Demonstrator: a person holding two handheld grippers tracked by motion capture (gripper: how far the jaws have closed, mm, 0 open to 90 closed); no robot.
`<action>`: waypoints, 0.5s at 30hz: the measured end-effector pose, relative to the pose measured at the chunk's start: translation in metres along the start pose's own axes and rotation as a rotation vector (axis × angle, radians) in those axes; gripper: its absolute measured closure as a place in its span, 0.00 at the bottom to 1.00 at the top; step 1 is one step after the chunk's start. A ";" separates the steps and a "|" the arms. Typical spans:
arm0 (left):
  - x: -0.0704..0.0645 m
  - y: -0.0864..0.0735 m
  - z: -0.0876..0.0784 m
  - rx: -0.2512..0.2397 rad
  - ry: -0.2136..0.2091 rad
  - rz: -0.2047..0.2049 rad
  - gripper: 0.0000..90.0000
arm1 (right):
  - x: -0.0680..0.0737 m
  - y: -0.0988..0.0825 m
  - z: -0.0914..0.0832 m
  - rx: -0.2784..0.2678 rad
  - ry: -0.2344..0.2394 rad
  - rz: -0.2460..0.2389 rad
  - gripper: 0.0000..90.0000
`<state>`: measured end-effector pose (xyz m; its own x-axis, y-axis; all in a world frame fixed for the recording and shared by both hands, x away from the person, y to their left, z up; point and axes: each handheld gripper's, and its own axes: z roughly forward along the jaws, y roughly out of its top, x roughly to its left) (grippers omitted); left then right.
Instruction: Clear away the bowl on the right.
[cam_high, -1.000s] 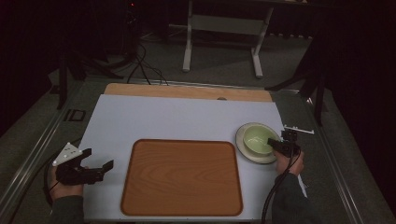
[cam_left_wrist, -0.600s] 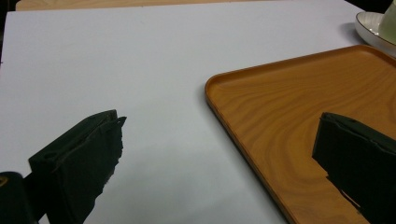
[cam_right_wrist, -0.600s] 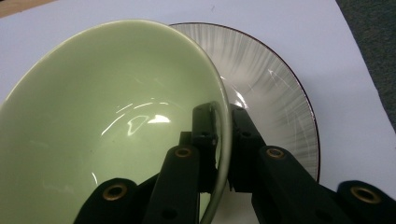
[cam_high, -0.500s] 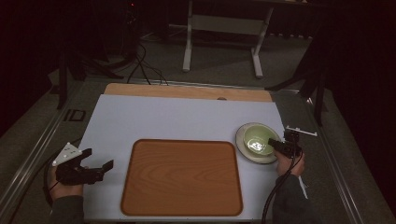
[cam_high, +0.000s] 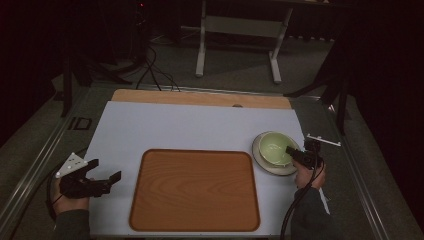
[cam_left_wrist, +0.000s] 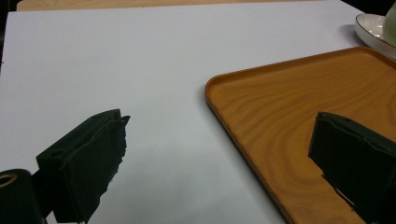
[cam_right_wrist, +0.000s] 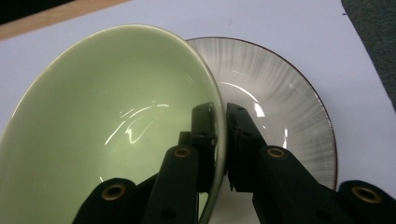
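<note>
A pale green bowl (cam_high: 274, 146) rests tilted on a white plate (cam_high: 272, 168) at the right of the white mat. My right gripper (cam_high: 291, 151) is shut on the bowl's near rim; in the right gripper view one pad is inside the bowl (cam_right_wrist: 116, 102) and the other outside, over the plate (cam_right_wrist: 280, 102). An orange wooden tray (cam_high: 195, 190) lies bare in the middle. My left gripper (cam_high: 105, 177) hovers at the tray's left edge, open; its jaws have just been closing a little with nothing between them. In the left gripper view the jaws (cam_left_wrist: 219, 140) straddle the tray's rim (cam_left_wrist: 219, 100).
The white mat (cam_high: 175, 127) covers the table, with a wooden strip (cam_high: 200, 98) along its far edge. A small white bar (cam_high: 324, 140) lies off the mat to the right. Cables (cam_high: 150, 70) and a stand's legs (cam_high: 237, 45) are on the floor beyond.
The bowl has tipped up on the plate in my right gripper's hold. The left hand has stayed put.
</note>
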<state>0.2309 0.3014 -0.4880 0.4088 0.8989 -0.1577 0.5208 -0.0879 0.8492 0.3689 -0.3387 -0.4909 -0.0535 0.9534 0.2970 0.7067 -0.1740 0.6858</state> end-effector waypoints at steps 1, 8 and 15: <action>0.000 0.000 0.000 -0.001 -0.001 -0.002 0.05 | 0.000 0.000 0.000 -0.004 0.008 0.005 0.92; 0.001 0.000 0.000 -0.004 0.004 -0.006 0.05 | 0.003 -0.004 -0.002 -0.019 0.039 0.027 0.92; 0.001 0.000 0.000 -0.004 0.011 -0.011 0.05 | 0.008 -0.005 -0.006 -0.033 0.052 0.016 0.92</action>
<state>0.2309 0.3030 -0.4884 0.3951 0.9043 -0.1618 0.5222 -0.0761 0.8494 0.3602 -0.3321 -0.4880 -0.0792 0.9365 0.3416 0.6845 -0.1981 0.7016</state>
